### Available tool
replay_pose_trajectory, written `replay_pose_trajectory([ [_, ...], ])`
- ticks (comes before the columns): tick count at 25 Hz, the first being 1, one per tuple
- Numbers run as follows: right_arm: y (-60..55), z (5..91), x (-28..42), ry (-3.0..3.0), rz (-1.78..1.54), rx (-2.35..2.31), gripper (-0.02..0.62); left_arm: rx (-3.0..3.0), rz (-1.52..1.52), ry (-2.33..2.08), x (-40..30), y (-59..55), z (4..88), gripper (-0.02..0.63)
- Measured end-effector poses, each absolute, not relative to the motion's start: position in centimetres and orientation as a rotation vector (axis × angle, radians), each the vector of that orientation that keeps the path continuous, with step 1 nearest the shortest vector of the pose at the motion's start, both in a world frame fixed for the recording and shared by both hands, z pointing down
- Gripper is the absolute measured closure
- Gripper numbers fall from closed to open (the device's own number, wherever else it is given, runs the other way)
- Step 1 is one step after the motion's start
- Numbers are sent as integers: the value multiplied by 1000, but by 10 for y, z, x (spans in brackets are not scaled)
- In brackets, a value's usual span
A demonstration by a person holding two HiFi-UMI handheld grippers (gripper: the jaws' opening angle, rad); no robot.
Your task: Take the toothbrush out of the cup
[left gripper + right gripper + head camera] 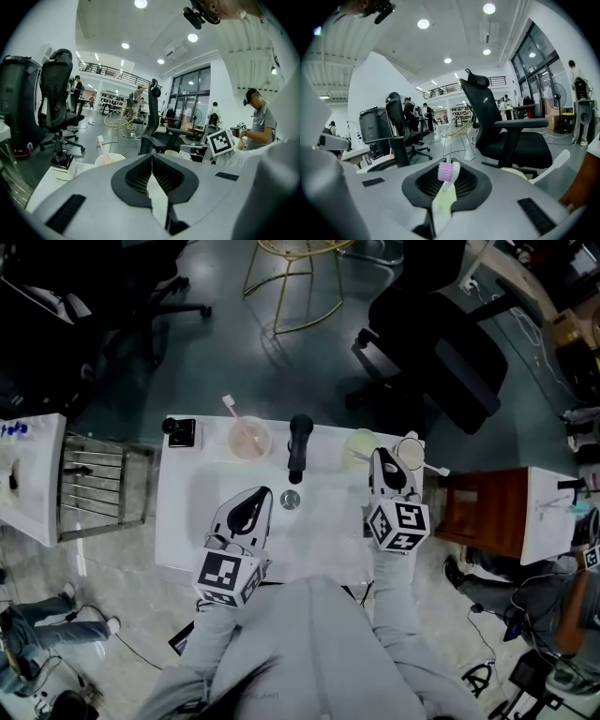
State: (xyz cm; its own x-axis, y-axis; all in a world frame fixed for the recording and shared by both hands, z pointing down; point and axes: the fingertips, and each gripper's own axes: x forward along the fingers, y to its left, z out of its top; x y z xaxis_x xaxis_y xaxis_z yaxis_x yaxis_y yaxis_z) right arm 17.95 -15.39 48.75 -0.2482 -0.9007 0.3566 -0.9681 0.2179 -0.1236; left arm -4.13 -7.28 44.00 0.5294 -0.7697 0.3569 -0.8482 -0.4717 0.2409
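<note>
Surface: white table [178, 521].
Right gripper [383, 457]: I see it clamped on a pale-green plastic toothbrush [442, 201].
Axis: along the jaws, pink bristles pointing forward.
Nearby: pale green cup [359, 446].
Left gripper [151, 158]: closed, empty.

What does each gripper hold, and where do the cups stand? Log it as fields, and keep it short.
left gripper: fingers together, nothing between them, over the white counter
right gripper: fingers shut on the toothbrush, pink bristles, pale green handle
pink cup: left of the black faucet, second toothbrush standing in it
green cup: right of the faucet, beside the right gripper
toothbrush clear of a cup: cannot tell
</note>
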Motion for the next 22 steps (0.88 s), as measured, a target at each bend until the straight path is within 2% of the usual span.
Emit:
replay_pose_trajectory([
  [22,-141,384,176,-2442,154,1783,568,2484,191,-1392,-35,-67,393,575],
])
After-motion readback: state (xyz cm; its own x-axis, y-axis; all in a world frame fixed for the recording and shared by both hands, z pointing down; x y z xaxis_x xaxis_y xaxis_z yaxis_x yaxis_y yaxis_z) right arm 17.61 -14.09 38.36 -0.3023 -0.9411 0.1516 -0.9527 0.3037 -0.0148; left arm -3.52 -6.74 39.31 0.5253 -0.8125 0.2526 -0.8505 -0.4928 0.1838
